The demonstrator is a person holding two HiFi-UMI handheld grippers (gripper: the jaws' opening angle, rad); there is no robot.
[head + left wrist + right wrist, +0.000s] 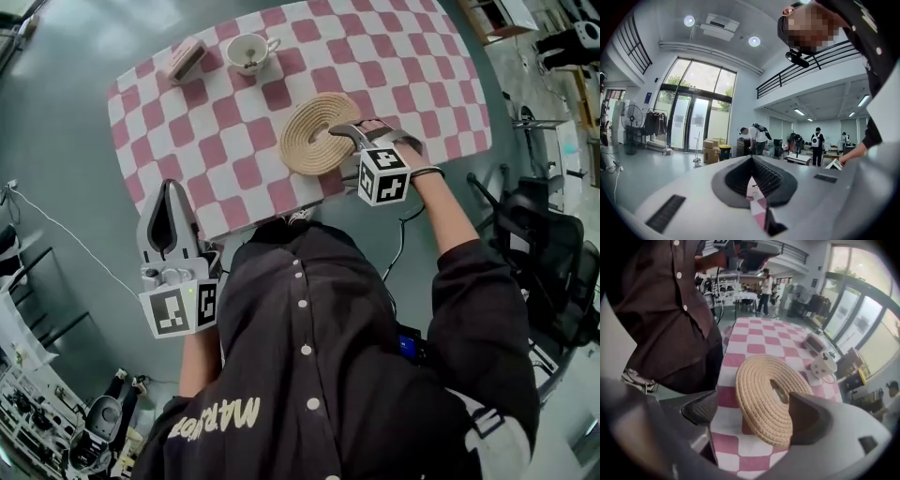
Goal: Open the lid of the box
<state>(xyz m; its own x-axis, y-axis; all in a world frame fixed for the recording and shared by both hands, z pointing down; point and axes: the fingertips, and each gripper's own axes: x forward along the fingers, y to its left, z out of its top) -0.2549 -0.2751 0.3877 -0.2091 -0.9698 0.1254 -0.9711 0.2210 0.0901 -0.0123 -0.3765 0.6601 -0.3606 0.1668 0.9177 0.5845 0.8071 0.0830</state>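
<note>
A round woven straw lid (317, 134) lies on the pink-and-white checked table (234, 141) near its front edge; in the right gripper view the woven lid (764, 394) looks tilted. My right gripper (349, 134) is at its right rim and stands open (754, 411). One finger (701, 408) is left of the lid. The other finger (811, 418) covers the lid's near right part. My left gripper (169, 192) hangs off the table's left front corner, shut and empty; its view (752, 161) shows only a sliver of cloth.
A white cup (248, 52) and a small pink box (185, 59) stand at the table's far left, also seen as cup (822, 366) and pink box (815, 342). A black chair (544, 253) stands right of me. Grey floor surrounds the table.
</note>
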